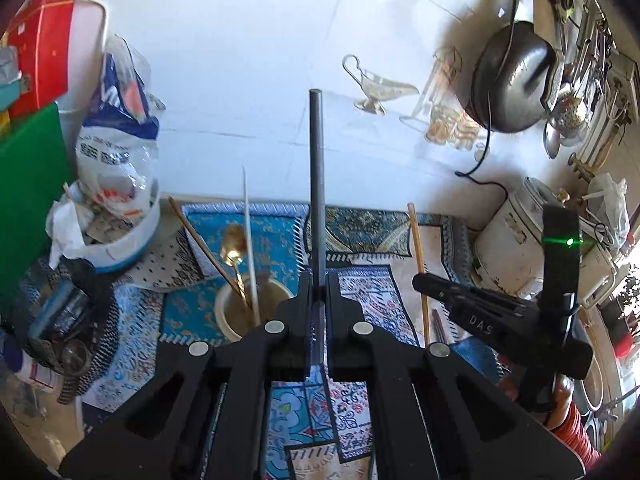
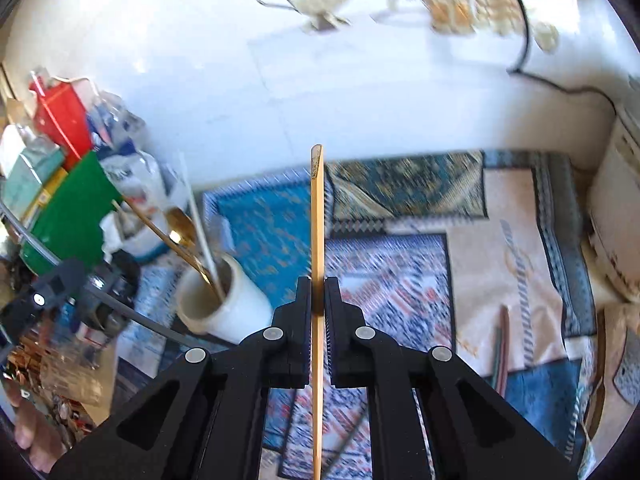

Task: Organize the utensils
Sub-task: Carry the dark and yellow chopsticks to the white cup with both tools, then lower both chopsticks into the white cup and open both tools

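My left gripper is shut on a dark grey chopstick that stands straight up from its jaws. Just left of it, a white cup holds a gold spoon, a white chopstick and a wooden chopstick. My right gripper is shut on a light wooden chopstick, lifted above the patterned mat. The cup lies to its lower left. A pair of dark chopsticks rests on the mat to the right. The left wrist view shows the right gripper at the right.
A white rice cooker stands at the mat's right edge, with a black cable running to it. A plastic bag, a green board and a red box crowd the left. A silver gravy boat sits on the white floor beyond.
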`<state>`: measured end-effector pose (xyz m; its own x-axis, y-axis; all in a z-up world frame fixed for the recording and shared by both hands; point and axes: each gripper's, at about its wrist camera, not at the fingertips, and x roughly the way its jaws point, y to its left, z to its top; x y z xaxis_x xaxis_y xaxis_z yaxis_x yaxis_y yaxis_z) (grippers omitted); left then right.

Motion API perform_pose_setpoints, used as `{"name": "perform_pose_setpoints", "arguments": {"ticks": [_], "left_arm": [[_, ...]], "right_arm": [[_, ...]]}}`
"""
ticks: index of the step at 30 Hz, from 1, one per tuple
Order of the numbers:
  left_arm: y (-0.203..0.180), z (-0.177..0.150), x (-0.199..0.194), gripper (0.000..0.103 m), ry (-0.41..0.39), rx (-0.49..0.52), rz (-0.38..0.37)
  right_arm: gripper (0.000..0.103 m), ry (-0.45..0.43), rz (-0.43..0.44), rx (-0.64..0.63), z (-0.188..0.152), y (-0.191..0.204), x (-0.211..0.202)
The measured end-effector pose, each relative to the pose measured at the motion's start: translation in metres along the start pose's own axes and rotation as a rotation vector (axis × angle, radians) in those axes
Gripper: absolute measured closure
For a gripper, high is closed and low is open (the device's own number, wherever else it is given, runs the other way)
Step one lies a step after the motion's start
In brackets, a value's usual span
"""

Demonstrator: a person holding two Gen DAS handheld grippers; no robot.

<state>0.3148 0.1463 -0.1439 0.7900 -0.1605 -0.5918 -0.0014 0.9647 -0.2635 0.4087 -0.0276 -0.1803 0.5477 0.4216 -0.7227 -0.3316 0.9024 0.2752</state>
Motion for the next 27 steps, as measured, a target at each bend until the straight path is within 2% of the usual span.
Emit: {"name": "perform_pose_setpoints", "arguments": {"ticks": [5, 8, 17, 27], "left_arm": [[0.016, 0.015, -0.009, 0.1, -0.037, 0.002, 0.031], [0.026, 0.023, -0.011, 0.1, -0.054, 0.001, 0.044], [0.055, 0.043, -0.004, 0.1, -0.075, -0.028, 0.069], [0.079, 0.042, 0.04, 0.1, 0.012, -0.061, 0.056]], "right_arm": [[0.097, -0.064, 0.047, -0.043, 0.023, 0.033, 0.004], [0.097, -0.067, 0.095, -0.066, 0.036, 0.052, 0.012], [0.097, -0.117, 0.136, -0.134, 0.067, 0.099, 0.04], [0.097, -0.148, 0.046, -0.132, 0.069, 0.102, 0.089]]}}
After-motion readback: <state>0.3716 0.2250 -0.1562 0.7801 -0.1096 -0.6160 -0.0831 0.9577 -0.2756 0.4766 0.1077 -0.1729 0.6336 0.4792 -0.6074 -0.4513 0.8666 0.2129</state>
